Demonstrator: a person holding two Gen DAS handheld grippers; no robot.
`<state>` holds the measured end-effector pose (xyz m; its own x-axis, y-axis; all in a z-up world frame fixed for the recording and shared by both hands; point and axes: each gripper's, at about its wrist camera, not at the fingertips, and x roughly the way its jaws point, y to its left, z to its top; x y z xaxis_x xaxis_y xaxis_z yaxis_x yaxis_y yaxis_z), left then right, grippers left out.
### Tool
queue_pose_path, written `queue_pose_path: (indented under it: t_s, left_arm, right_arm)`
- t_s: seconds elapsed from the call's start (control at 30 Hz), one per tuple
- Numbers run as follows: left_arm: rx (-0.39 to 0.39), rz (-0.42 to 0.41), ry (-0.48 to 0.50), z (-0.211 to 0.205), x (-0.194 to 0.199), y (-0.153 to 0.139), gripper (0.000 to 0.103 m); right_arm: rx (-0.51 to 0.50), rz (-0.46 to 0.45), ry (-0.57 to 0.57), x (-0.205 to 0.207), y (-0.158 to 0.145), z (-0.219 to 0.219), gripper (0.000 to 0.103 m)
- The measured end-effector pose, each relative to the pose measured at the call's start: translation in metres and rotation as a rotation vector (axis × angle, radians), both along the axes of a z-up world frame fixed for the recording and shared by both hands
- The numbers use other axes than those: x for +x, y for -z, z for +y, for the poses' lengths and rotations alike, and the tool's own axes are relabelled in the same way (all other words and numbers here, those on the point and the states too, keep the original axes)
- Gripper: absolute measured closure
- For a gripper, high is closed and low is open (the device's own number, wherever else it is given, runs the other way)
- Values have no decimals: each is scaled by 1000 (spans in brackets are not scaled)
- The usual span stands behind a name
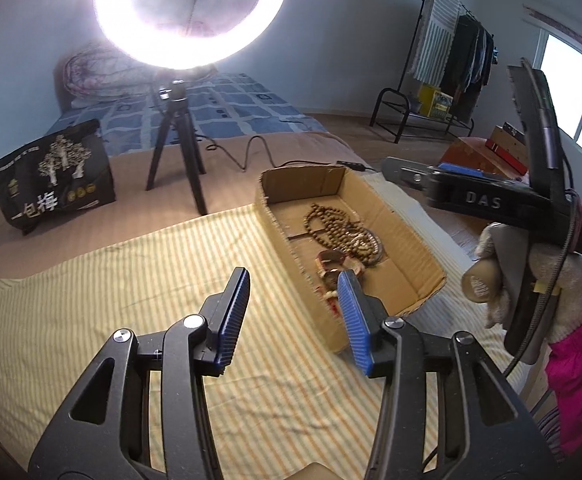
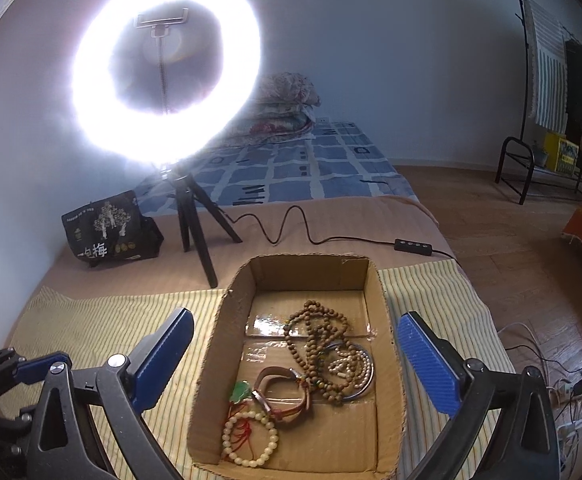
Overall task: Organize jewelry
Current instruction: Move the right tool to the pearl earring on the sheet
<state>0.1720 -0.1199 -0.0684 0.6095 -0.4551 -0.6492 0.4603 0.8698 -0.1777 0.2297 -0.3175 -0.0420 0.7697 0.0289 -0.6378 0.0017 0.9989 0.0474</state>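
Observation:
An open cardboard box (image 2: 211, 360) lies on a yellow striped cloth (image 2: 103, 320). Inside are a brown wooden bead necklace (image 2: 319, 332), a pearl strand on a metal bangle (image 2: 357, 366), a brown strap watch (image 2: 287, 394), a green pendant (image 2: 241, 392) and a cream bead bracelet (image 2: 251, 436). My right gripper (image 2: 297, 316) hangs open and wide above the box, holding nothing. My left gripper (image 1: 294, 276) is open and empty by the box's (image 1: 267, 204) left wall, its right pad hiding some jewelry. The beads (image 1: 331, 220) show beyond it.
A lit ring light on a black tripod (image 2: 195, 220) stands behind the box, its cable and switch (image 2: 411, 246) trailing right. A black printed bag (image 2: 107, 228) sits at back left. A gloved hand (image 1: 551, 280) holds the right tool. A clothes rack (image 2: 551, 100) stands far right.

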Motion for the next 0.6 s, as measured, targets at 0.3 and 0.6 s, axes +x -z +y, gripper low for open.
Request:
queue_pose_path:
  t_s: [0.3, 0.6]
  left_arm:
    - [13, -18, -55, 49, -5, 3, 56]
    - [25, 13, -118, 99, -5, 21, 56]
  right_arm:
    - [-37, -8, -96, -19, -1, 40, 0]
    - [35, 9, -195, -29, 14, 79, 0]
